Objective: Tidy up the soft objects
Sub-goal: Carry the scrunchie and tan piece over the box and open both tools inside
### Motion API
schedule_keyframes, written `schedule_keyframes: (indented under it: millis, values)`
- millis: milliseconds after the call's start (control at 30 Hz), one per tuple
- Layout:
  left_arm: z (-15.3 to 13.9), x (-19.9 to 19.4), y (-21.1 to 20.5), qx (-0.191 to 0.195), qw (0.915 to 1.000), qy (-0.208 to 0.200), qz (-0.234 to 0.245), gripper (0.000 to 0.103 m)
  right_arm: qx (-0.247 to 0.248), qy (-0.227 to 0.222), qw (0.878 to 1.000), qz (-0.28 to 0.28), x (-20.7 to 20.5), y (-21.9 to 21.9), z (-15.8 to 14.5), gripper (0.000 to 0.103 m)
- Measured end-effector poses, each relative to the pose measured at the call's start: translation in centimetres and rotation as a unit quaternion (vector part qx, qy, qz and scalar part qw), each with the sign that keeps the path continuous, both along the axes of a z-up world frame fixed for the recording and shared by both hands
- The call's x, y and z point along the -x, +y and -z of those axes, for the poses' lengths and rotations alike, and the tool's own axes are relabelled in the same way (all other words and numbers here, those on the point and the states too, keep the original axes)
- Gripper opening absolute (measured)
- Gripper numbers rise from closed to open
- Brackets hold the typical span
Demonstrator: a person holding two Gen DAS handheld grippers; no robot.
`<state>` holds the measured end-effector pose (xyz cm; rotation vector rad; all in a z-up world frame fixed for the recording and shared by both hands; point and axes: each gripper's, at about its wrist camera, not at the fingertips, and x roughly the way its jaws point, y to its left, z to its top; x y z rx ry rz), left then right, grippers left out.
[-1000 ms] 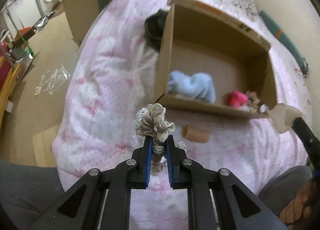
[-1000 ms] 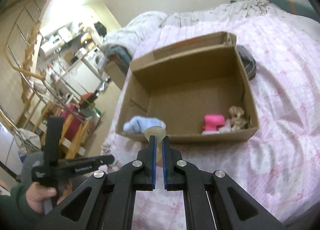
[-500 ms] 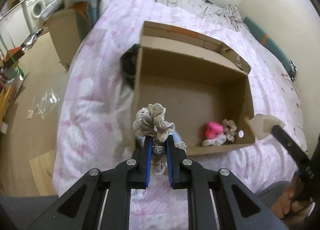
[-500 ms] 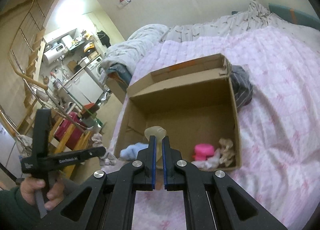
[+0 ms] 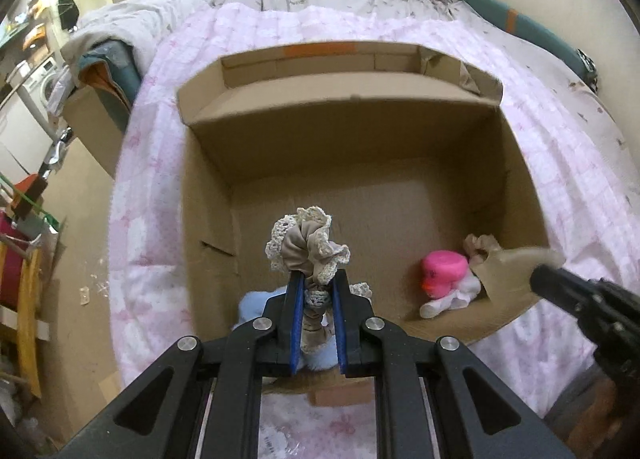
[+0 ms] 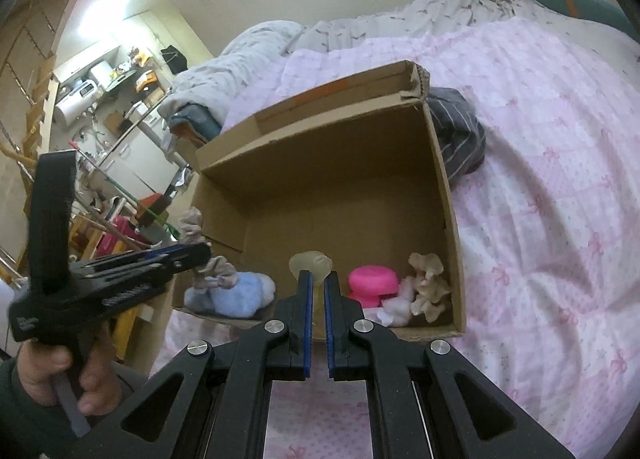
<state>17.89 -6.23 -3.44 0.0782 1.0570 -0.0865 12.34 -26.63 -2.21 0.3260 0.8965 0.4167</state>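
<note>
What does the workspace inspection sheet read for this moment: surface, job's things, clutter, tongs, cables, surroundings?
Surface: pink quilted bedspread carrying an open cardboard box.
Job's things: in the box, a blue fluffy item, a pink item and a beige frilly piece.
Clutter: dark striped cloth beside the box on the bed.
Tongs: left tongs shut on a lace-edged scrunchie; right tongs shut on a pale translucent piece; both at the box's near edge.
Cables: nothing seen.
Surroundings: grey duvet heaped at the bed's far end; washing machine and shelves beyond.
</note>
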Motion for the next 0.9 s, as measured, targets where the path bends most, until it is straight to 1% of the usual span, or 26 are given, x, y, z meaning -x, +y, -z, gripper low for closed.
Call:
schedule_keyframes:
  millis: [100, 200, 333, 433, 533, 600, 667, 767, 900]
  values:
    - [0.9, -0.1, 0.1, 0.011, 0.9999, 0.003, 0.003, 0.012, 0.005, 0.006, 1.000, 0.005, -0.3, 0.0, 0.3, 0.007]
    - [1.0, -0.3, 0.0, 0.018, 0.9997, 0.002, 0.017, 0.012, 0.005, 0.018, 1.000, 0.009, -0.7, 0.0, 0.8, 0.007]
    - [0.8, -0.2, 0.3, 0.034, 0.9994, 0.003, 0.010, 0.012, 0.006, 0.024, 1.000, 0.008, -1.0, 0.1, 1.1, 0.007]
    - [0.9, -0.1, 0.1, 0.032, 0.9994, 0.003, 0.013, 0.012, 0.008, 0.031, 0.999, 0.006, -1.2, 0.3, 1.4, 0.007]
    - [1.3, 0.0, -0.4, 0.017, 0.9997, -0.002, 0.017, 0.012, 0.017, 0.038, 0.999, 0.005, -1.4, 0.7, 1.8, 0.007]
    - [1.6, 0.0, -0.3, 0.023, 0.9996, 0.005, 0.013, 0.013, 0.028, 0.041, 0.999, 0.004, -1.5, 0.9, 2.0, 0.007]
    - [1.7, 0.0, -0.2, 0.030, 0.9995, 0.008, 0.008, 0.015, 0.034, 0.043, 0.998, 0.003, -1.6, 1.0, 2.2, 0.007]
    - [1.7, 0.1, 0.0, 0.028, 0.9996, 0.005, 0.006, 0.016, 0.039, 0.043, 0.998, 0.003, -1.5, 1.1, 2.2, 0.007]
    - [1.8, 0.4, -0.3, 0.018, 0.9998, 0.005, 0.012, 0.025, 0.042, 0.041, 0.998, 0.003, -1.5, 1.1, 2.2, 0.007]
